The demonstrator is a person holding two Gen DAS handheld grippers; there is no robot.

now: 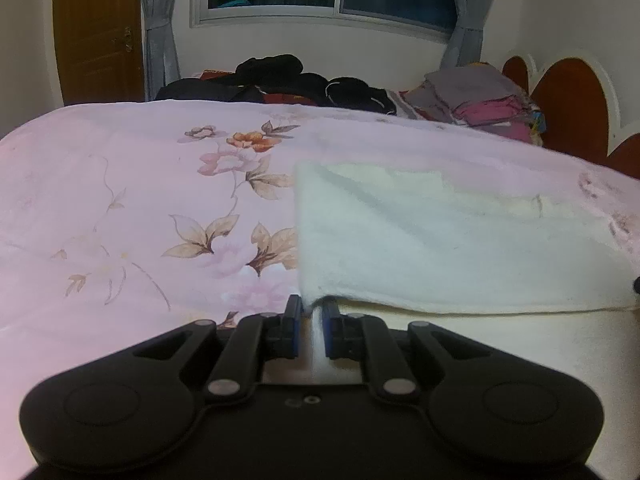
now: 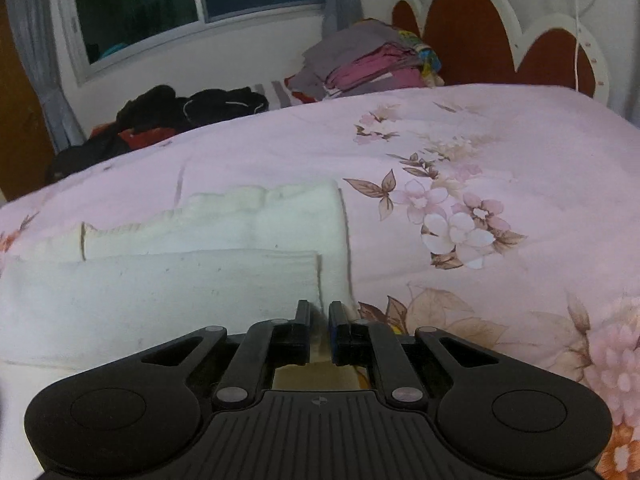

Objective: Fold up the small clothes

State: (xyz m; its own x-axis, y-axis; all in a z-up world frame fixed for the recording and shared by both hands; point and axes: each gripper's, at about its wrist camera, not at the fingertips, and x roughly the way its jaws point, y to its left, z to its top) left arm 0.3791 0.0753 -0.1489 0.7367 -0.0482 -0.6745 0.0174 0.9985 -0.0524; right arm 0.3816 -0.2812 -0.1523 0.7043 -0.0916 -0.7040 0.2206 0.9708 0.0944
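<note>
1. While the white garment (image 1: 460, 240) lies part-folded on the bed (image 1: 120, 200), both grippers pinch its near corners: left gripper (image 1: 311, 312), right gripper (image 2: 319, 312).
2. Next, I judge, both corners get lifted and carried forward together.

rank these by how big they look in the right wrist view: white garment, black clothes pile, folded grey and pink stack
1. white garment, though it lies nearest the camera
2. and 3. black clothes pile and folded grey and pink stack: too alike to rank
</note>
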